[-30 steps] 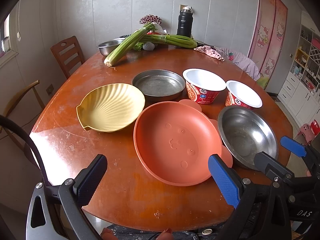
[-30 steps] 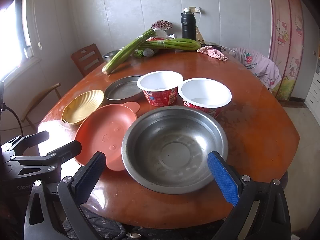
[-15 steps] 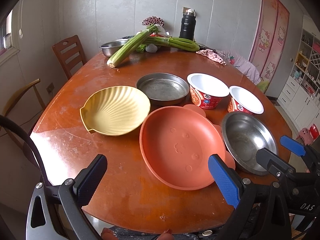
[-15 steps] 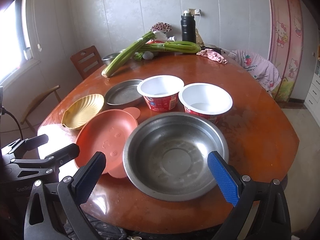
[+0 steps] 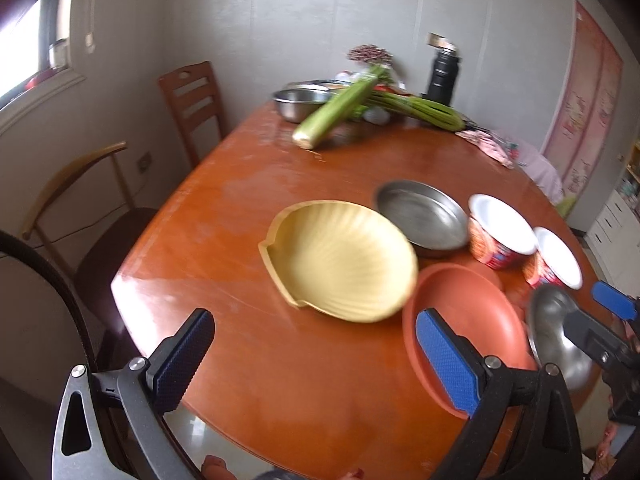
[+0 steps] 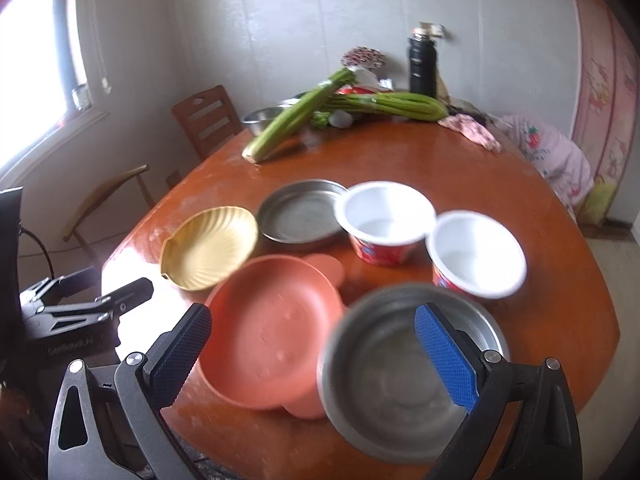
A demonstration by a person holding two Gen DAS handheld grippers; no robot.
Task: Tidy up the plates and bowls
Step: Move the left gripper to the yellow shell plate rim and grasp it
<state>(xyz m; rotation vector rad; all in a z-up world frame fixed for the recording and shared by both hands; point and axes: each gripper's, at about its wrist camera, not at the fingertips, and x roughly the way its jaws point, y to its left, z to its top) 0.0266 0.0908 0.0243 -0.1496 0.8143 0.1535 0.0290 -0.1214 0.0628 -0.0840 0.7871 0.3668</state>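
A yellow shell-shaped dish (image 5: 344, 260) (image 6: 210, 246) sits on the round wooden table, with an orange bear-eared plate (image 5: 460, 320) (image 6: 272, 328) to its right. A shallow steel pan (image 5: 422, 212) (image 6: 300, 214) lies behind them, beside two white-and-red paper bowls (image 6: 384, 218) (image 6: 476, 254). A large steel bowl (image 6: 400, 380) (image 5: 556, 332) sits at the near right. My left gripper (image 5: 316, 360) is open and empty, just short of the yellow dish. My right gripper (image 6: 312, 352) is open and empty, with its right finger over the steel bowl.
Celery stalks (image 6: 304, 114), another steel bowl (image 5: 300, 102), a black flask (image 6: 422, 62) and a pink cloth (image 6: 470, 130) lie at the table's far side. Two wooden chairs (image 5: 192, 104) (image 5: 76, 196) stand on the left. The table's near edge (image 5: 240, 432) is close.
Both grippers have swung left and moved in closer over the table. The yellow dish now sits ahead of the left gripper. Dishes have not moved; both jaws stay open.
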